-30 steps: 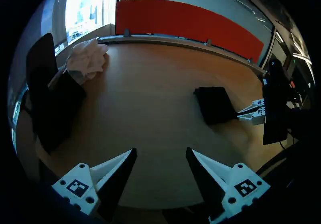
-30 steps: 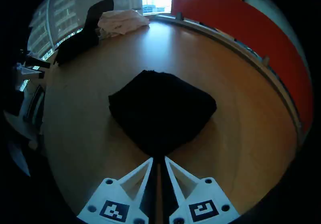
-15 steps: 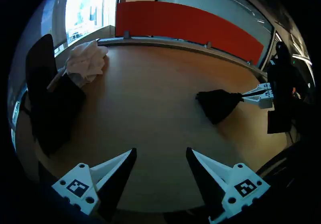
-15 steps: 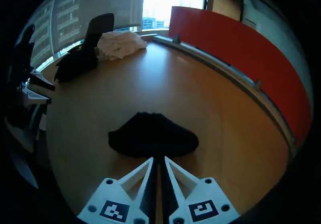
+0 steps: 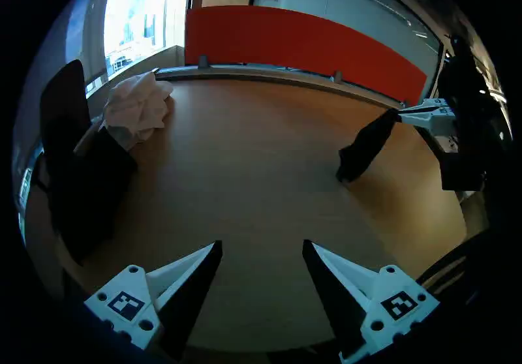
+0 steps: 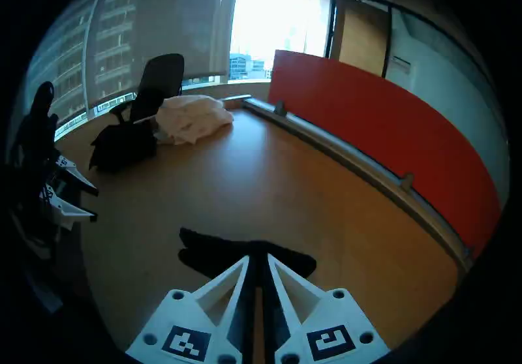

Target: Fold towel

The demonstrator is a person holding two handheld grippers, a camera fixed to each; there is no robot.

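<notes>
Right tongs (image 6: 258, 259) pinch the black towel (image 6: 209, 254); our left tongs (image 5: 261, 242) gape over the broad worktop (image 5: 248, 149), red partition (image 5: 293, 38) far.

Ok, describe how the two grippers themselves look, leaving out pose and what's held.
The left gripper and right gripper look alike: each has two white, wedge-shaped fingers tapering to a point, with dark inner faces. At each finger's base sits a black-and-white square marker ringed by small round holes.
</notes>
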